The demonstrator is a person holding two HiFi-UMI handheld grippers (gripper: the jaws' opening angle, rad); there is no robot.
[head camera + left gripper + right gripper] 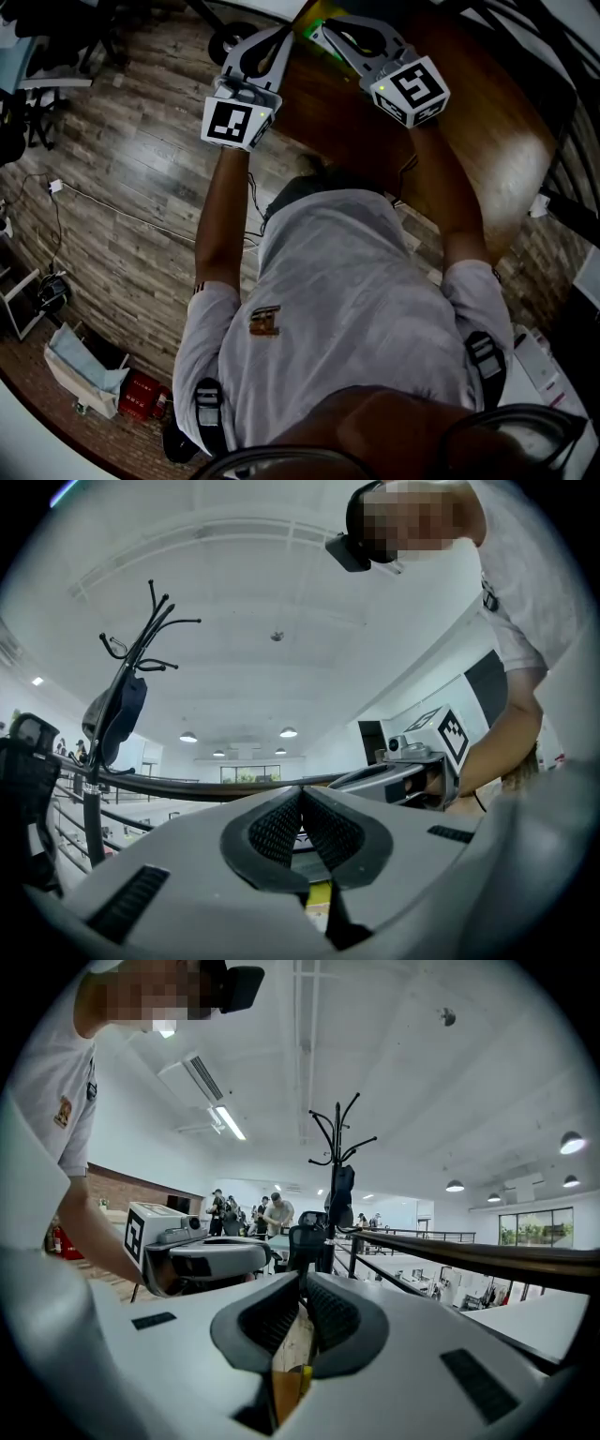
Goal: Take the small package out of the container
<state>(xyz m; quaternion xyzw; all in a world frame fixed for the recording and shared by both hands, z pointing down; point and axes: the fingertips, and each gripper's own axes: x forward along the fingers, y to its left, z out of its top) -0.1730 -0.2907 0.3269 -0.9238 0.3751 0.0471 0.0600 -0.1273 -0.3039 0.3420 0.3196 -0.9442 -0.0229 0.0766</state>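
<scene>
Both grippers are held out side by side over the edge of a brown round table (469, 122), pointing about level. My left gripper (279, 36) has its jaws closed tip to tip, with nothing between them. My right gripper (323, 33) is likewise shut and empty. A yellow-green thing (317, 13) shows just beyond the two tips at the top edge of the head view; I cannot tell whether it is the container or the package. A yellow strip (319, 892) peeks under the left jaws. In the left gripper view the right gripper (412, 766) shows alongside.
A black coat rack (337, 1166) with a dark bag stands ahead, beside a dark railing (487, 1255). Wooden flooring (122, 187) lies left of the table, with a cable and a white trolley (80, 370) on it. Several people stand far off in the right gripper view.
</scene>
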